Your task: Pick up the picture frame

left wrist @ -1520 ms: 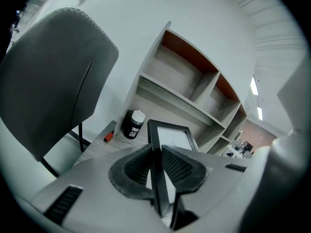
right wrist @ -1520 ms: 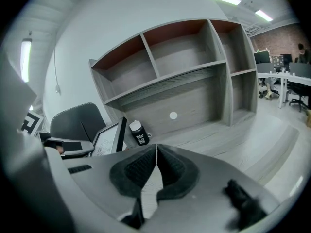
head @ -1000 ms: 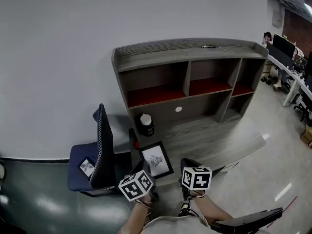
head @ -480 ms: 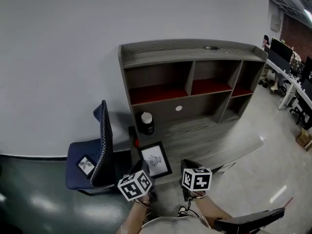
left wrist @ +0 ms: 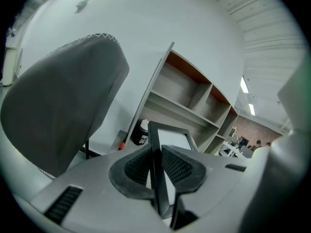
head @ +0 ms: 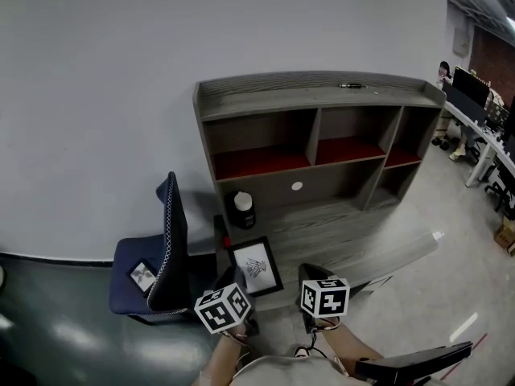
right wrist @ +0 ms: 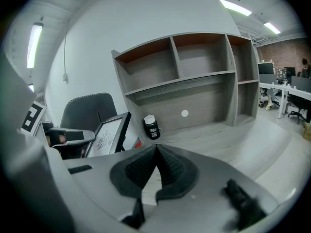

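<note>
The black picture frame (head: 256, 265) with a white sketch in it stands tilted at the near left of the grey desk (head: 354, 230). My left gripper (head: 239, 281) is shut on the frame's near edge. In the left gripper view the thin frame edge (left wrist: 154, 144) runs between the two ribbed pads (left wrist: 138, 165) of the left gripper (left wrist: 156, 152). My right gripper (head: 311, 273) hovers just right of the frame, shut with nothing in it. In the right gripper view the right gripper (right wrist: 156, 148) has its pads meeting at the tips, and the frame (right wrist: 109, 135) shows at the left.
A black bottle with a white cap (head: 243, 210) stands behind the frame, with a small red object (head: 227, 238) beside it. A grey shelf unit (head: 322, 111) with red-floored compartments rises at the desk's back. A dark blue chair (head: 165, 256) stands at the left. Office desks (head: 483, 127) lie far right.
Only the head view has shifted slightly. Both grippers and the frame keep their places.
</note>
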`<state>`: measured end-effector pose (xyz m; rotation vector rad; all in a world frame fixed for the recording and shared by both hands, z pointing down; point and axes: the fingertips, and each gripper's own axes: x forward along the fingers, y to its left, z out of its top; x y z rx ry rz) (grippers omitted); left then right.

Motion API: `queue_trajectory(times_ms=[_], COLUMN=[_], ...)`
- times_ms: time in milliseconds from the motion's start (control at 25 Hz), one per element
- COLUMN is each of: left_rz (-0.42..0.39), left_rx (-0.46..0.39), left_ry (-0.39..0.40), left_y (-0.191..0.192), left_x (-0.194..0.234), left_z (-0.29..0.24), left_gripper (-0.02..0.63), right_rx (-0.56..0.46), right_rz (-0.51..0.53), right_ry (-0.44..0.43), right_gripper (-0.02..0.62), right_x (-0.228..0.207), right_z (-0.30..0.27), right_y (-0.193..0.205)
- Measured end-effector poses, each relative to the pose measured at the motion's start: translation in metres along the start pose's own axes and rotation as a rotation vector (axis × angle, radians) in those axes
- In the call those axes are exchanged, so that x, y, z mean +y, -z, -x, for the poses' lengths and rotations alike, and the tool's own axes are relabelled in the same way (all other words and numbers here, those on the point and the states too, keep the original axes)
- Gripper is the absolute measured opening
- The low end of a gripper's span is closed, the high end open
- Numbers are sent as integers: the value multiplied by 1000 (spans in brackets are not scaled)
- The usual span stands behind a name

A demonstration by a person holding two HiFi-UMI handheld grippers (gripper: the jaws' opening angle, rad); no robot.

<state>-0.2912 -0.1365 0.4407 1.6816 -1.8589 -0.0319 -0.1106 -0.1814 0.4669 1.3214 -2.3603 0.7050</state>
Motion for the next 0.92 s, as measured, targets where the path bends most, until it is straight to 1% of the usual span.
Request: queue_trajectory(times_ms=[280,920], left_rz=[-5,4], left_rx=[7,21], left_ry=[-6,-27], left_y=[4,18], left_x=[-7,-7], left_z=[-1,-4], left_gripper=[74,74], right_rx=[-8,16], right_rz=[-1,5], right_ry=[-11,-15], right_gripper=[31,31], right_x=[-3,-14], right_z=[0,-3], right_y=[-5,4])
